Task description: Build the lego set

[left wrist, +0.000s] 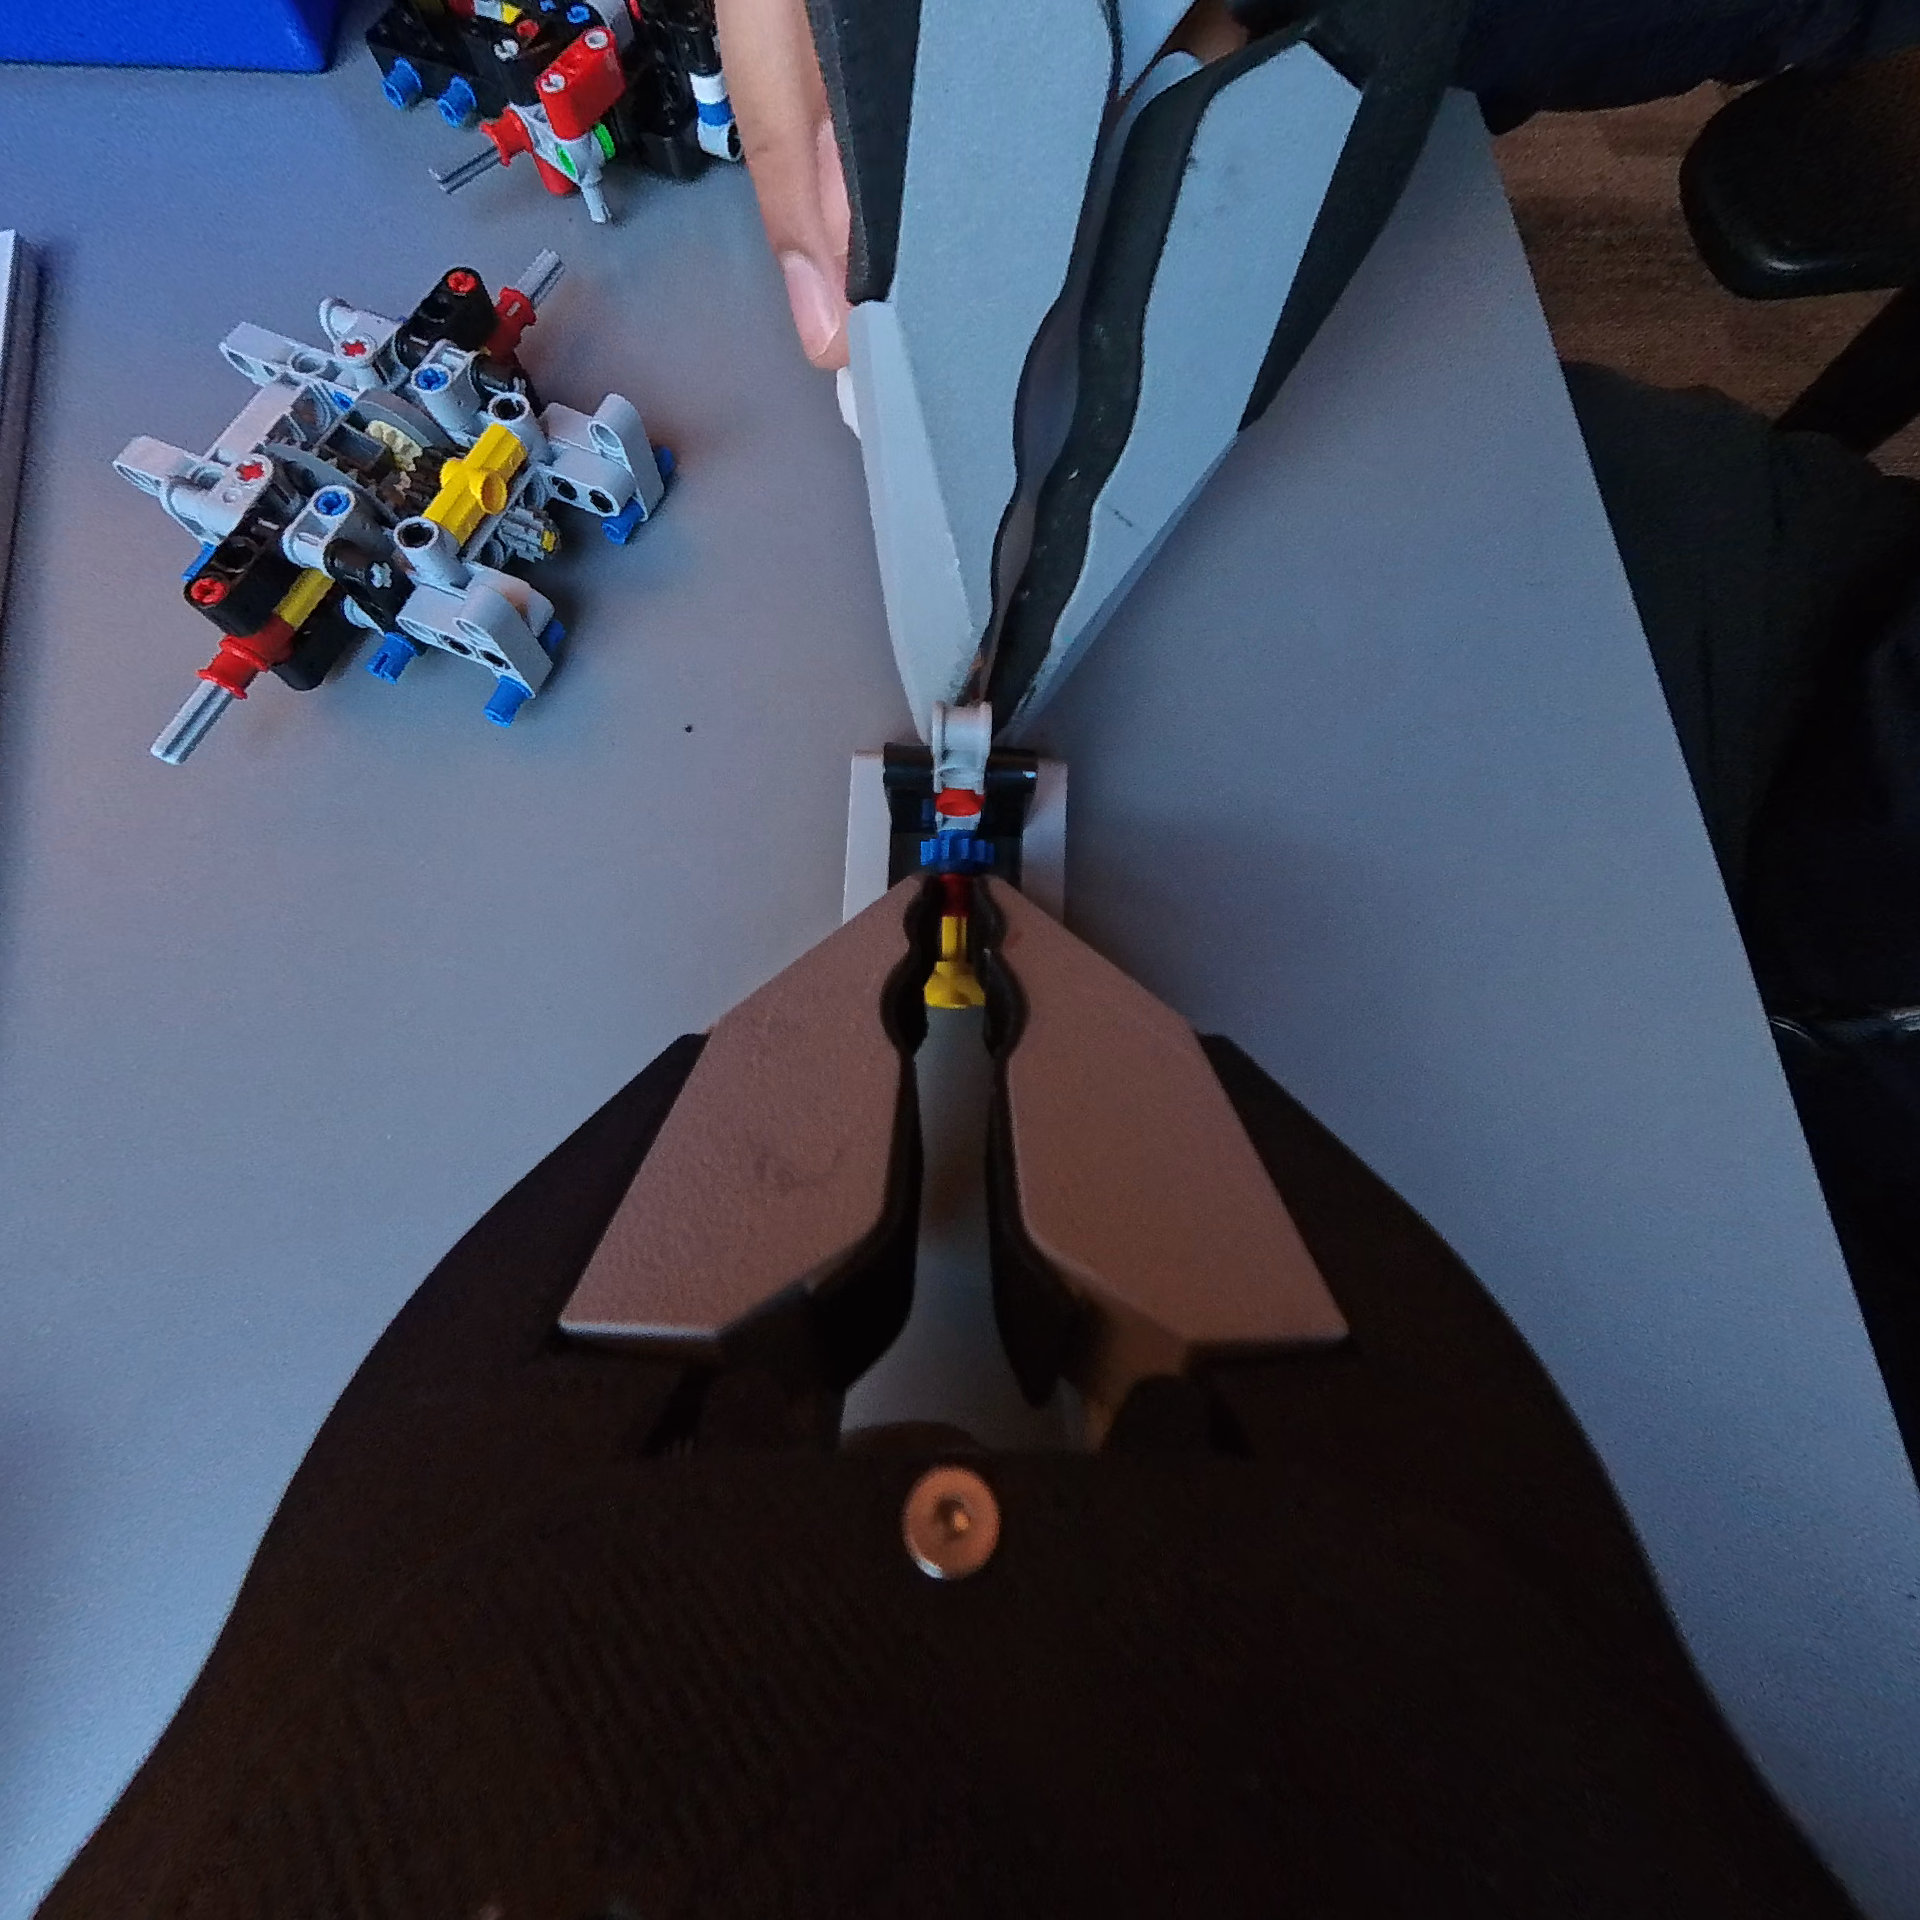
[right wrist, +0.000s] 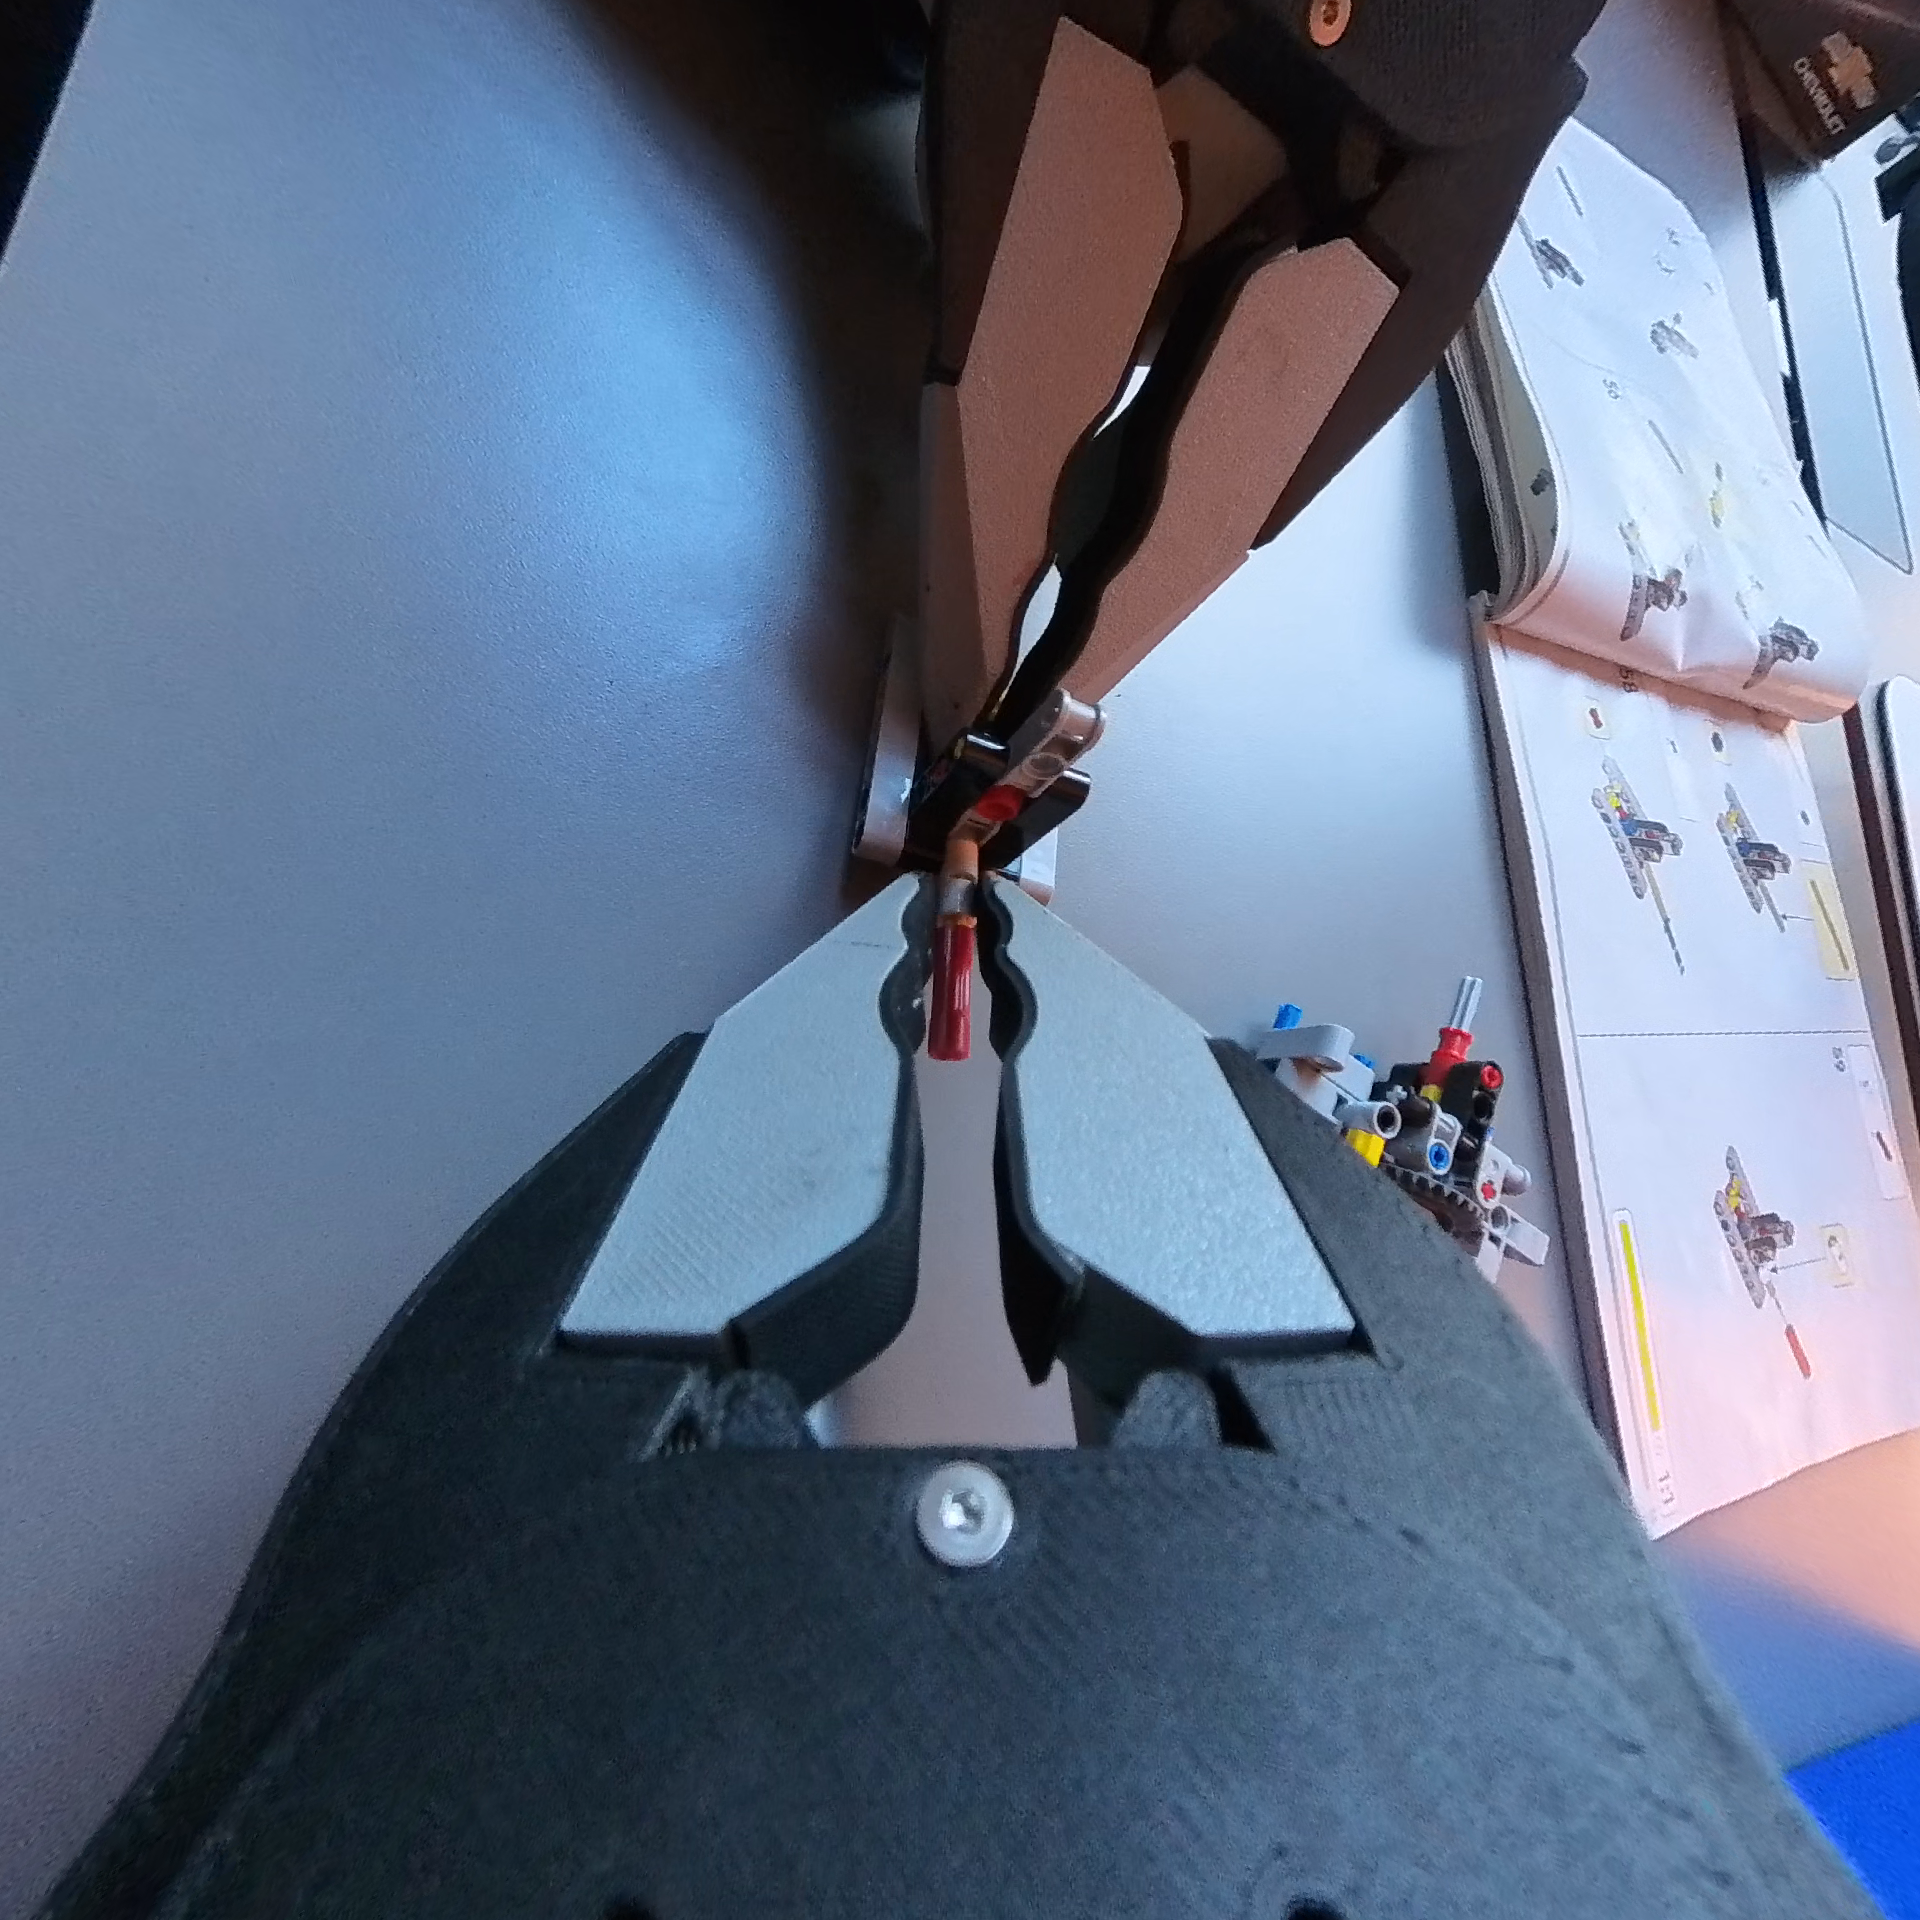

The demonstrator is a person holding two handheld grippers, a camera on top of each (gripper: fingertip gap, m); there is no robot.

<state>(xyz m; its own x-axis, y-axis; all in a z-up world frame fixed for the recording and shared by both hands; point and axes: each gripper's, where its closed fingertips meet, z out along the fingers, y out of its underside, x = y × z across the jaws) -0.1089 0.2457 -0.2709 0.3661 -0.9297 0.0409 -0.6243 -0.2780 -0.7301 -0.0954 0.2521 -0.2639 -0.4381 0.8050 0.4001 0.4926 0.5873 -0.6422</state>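
1. The left claw (left wrist: 954, 914), with tan fingers, is pressed together on a small toy-brick assembly (left wrist: 961, 821). Its pads pinch the yellow and red axle end, just behind a blue gear (left wrist: 958, 850). I judge this grip is there to keep the piece steady in the air.

2. The right claw (right wrist: 961, 914), with grey fingers, comes at the same assembly from the opposite side. It is nearly closed and pinches a thin red axle (right wrist: 953, 997) with a grey and orange sleeve that runs into the assembly. The 2 claws meet tip to tip, so the piece hangs between them above the table (left wrist: 1351, 831).

3. The assembly itself has a black beam (right wrist: 1023, 790) set crosswise, a light grey connector (right wrist: 1065, 727) and a red bush. It sits over a pale flat piece lying on the table; whether it touches it I cannot tell.

4. A larger grey, black and yellow brick build (left wrist: 395, 488) lies well apart on the table, with a further cluster of built parts (left wrist: 561, 83) beyond it.

5. An open instruction booklet (right wrist: 1683, 935) lies flat beside the build, likely placed for easy reference.

6. A person's fingers (left wrist: 800, 208) rest on the right claw's body.
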